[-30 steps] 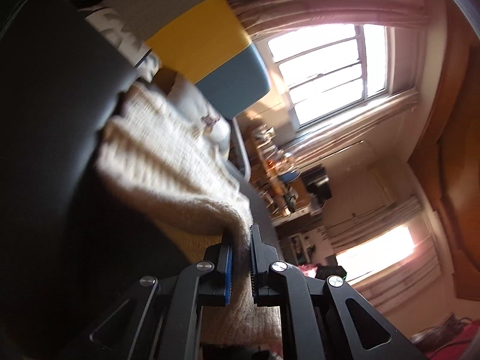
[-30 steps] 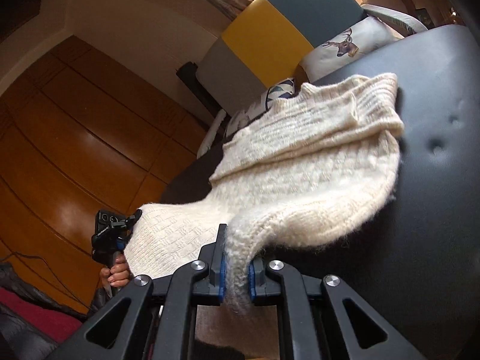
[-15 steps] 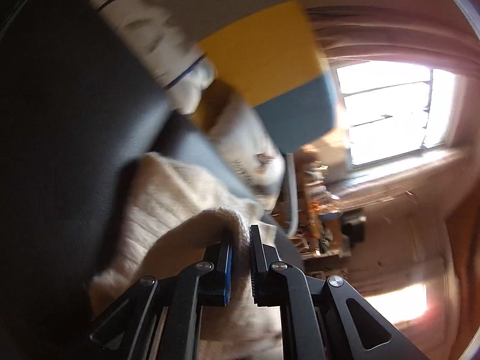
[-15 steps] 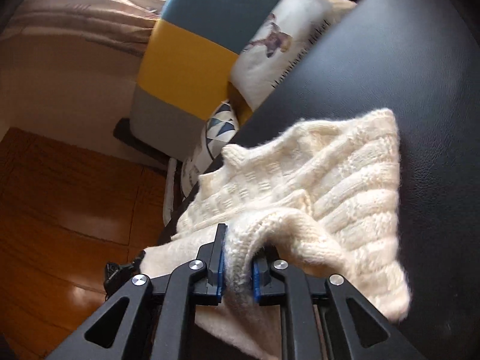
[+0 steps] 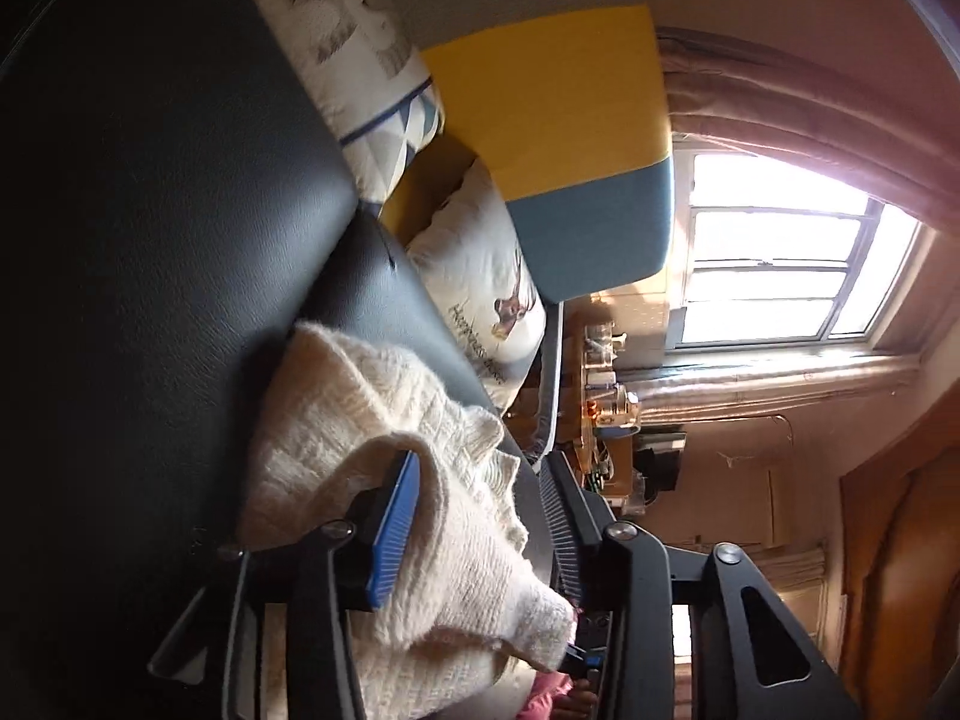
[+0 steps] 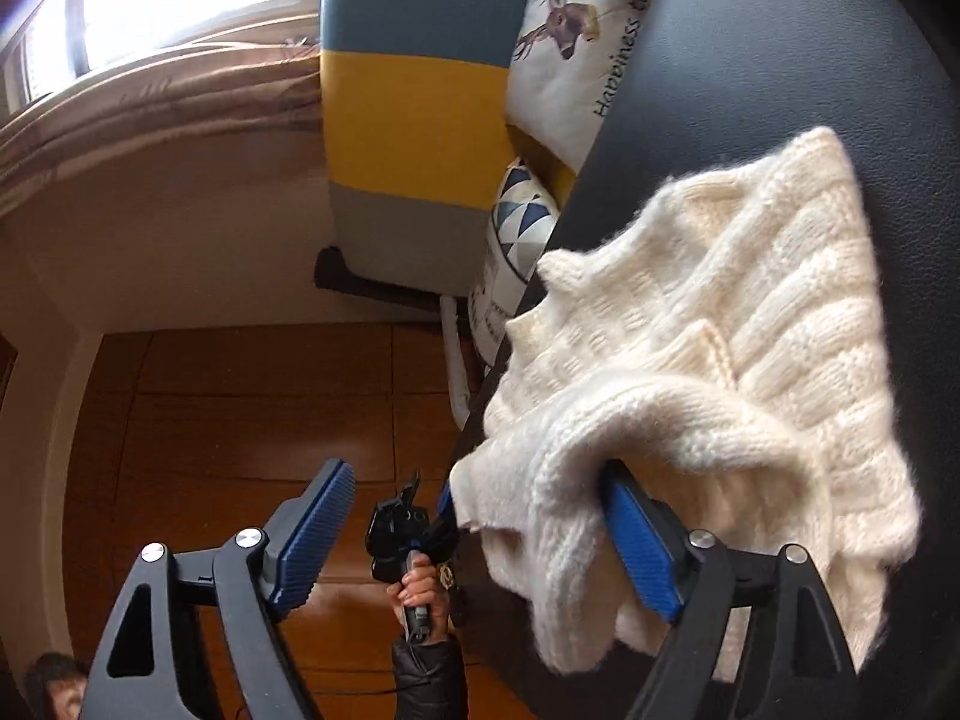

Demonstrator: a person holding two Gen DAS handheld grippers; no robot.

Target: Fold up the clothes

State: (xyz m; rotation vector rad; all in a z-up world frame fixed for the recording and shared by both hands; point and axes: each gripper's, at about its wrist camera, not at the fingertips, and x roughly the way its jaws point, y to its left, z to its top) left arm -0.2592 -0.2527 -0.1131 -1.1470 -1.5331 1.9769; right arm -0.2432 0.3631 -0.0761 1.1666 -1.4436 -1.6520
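- Cream knit sweater (image 6: 720, 396) lies bunched at the edge of a black leather surface (image 6: 810, 60), folded over on itself into a thick wad; in the right wrist view its long axis runs from the near lower edge up and away toward a far corner that points at the cushions.
- Right gripper (image 6: 474, 540) stands with its jaws spread wide; the right blue pad (image 6: 639, 546) is tucked under a rolled hem of the sweater, while the left pad (image 6: 312, 531) hangs free over the floor, gripping nothing.
- Left gripper (image 5: 480, 534) is likewise spread apart in its own view, the sweater (image 5: 372, 420) draped loosely between and over its fingers, with one blue pad (image 5: 393, 531) against the knit and no pinch on it.
- Only the right wrist view shows the person's hand (image 6: 420, 594) in a dark sleeve holding the left gripper's handle just beside the sweater's near edge, above a wooden floor (image 6: 210, 420).
- Farther off, both views show a deer-print cushion (image 6: 576, 48) and a triangle-patterned cushion (image 6: 516, 222) against a grey, yellow and blue chair back (image 6: 408, 120).
- Only the left wrist view shows a bright window (image 5: 780, 252) and a cluttered shelf (image 5: 606, 396), its items too small to name.
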